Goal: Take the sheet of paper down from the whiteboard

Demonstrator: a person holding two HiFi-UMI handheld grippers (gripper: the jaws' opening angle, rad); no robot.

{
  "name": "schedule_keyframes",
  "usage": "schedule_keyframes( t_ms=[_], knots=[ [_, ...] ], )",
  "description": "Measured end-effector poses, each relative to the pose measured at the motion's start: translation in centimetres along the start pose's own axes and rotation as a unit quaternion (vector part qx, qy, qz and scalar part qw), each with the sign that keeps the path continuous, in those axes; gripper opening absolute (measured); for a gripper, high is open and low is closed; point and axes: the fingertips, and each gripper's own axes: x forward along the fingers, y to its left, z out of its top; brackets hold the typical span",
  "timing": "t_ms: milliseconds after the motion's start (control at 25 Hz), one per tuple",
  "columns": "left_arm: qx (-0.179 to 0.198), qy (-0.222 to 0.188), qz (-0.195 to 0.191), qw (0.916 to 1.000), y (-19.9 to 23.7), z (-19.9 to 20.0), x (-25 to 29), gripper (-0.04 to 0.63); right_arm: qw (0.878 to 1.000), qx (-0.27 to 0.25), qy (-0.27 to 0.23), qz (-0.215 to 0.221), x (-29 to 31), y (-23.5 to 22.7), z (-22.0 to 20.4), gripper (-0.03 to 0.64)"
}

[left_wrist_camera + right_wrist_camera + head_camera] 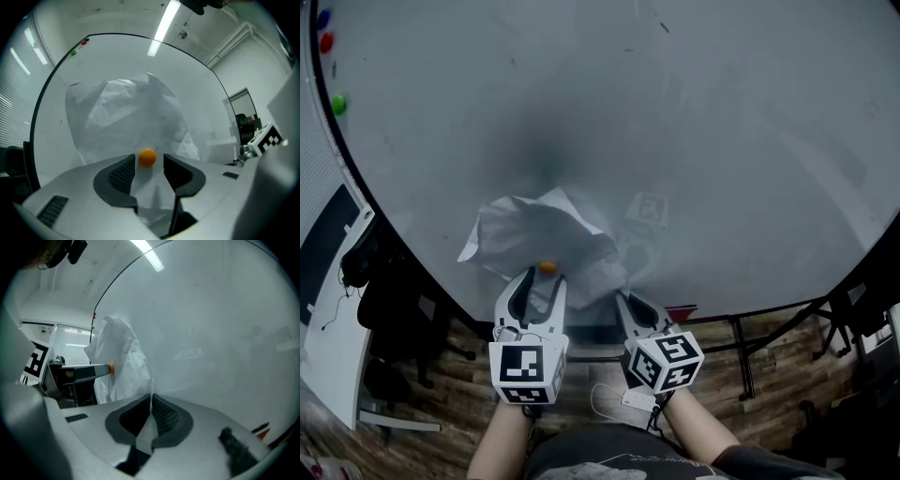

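Observation:
A crumpled white sheet of paper (534, 234) hangs against the whiteboard (694, 141), low and left of centre. A small orange magnet (547, 267) sits on its lower part. My left gripper (542, 278) is open, its fingertips on either side of the orange magnet (147, 157), with the paper (126, 117) behind and a strip of it running between the jaws without being pressed. My right gripper (624, 300) is shut on the sheet's lower right edge; in the right gripper view its jaws (151, 411) pinch the thin paper (123, 363) edge-on.
Blue (322, 17), red (326, 42) and green (338, 104) magnets sit at the board's upper left edge. A red marker (261, 430) lies on the board's tray. Dark chairs (389, 300) and the board's stand legs (741, 361) rest on the wooden floor below.

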Motion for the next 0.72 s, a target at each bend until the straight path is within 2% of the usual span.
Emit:
schedule_keyframes(
  t_ms=[280, 560, 720],
  knots=[
    [-0.015, -0.002, 0.031, 0.9994, 0.31, 0.26, 0.76, 0.181, 1.000, -0.001, 0.002, 0.010, -0.21, 0.24, -0.15, 0.034],
    [0.019, 0.007, 0.101, 0.9947, 0.70, 0.12, 0.98, 0.152, 1.000, -0.002, 0.003, 0.019, -0.28, 0.33, -0.15, 0.034],
    [0.019, 0.000, 0.098, 0.9950, 0.61, -0.01, 0.83, 0.129, 1.000, 0.000, 0.005, 0.029, -0.42, 0.53, -0.29, 0.032]
  ],
)
